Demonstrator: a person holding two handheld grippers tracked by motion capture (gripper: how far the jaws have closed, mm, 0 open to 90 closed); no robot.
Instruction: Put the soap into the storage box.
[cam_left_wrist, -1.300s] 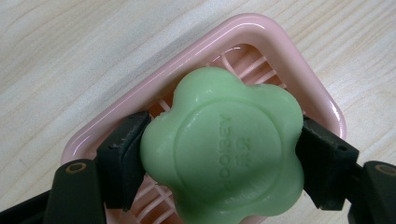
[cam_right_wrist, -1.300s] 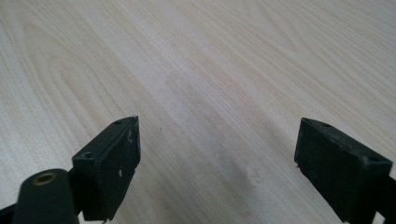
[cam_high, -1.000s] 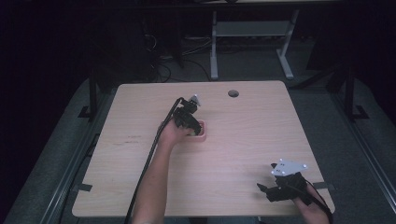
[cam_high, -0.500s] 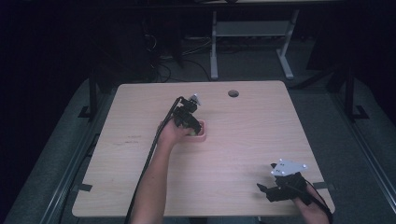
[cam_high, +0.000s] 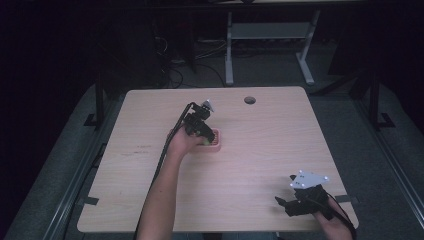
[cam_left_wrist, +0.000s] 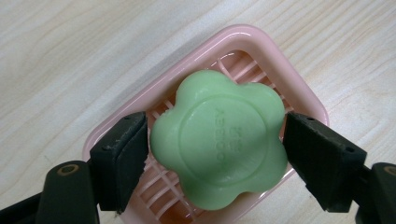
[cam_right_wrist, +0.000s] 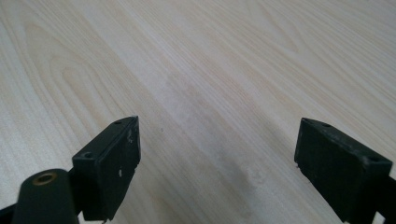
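A green flower-shaped soap lies in a pink slatted soap dish near the middle of the wooden table. My left gripper points down over it, and its two black jaws press against the soap's left and right sides. From the high view, the left gripper covers most of the dish. My right gripper rests low at the table's near right corner. Its jaws are open wide over bare wood in the right gripper view.
The light wooden table has a round cable hole near its far edge. A metal frame and cables stand on the dark floor behind. The left gripper's cable trails along the forearm toward the near edge.
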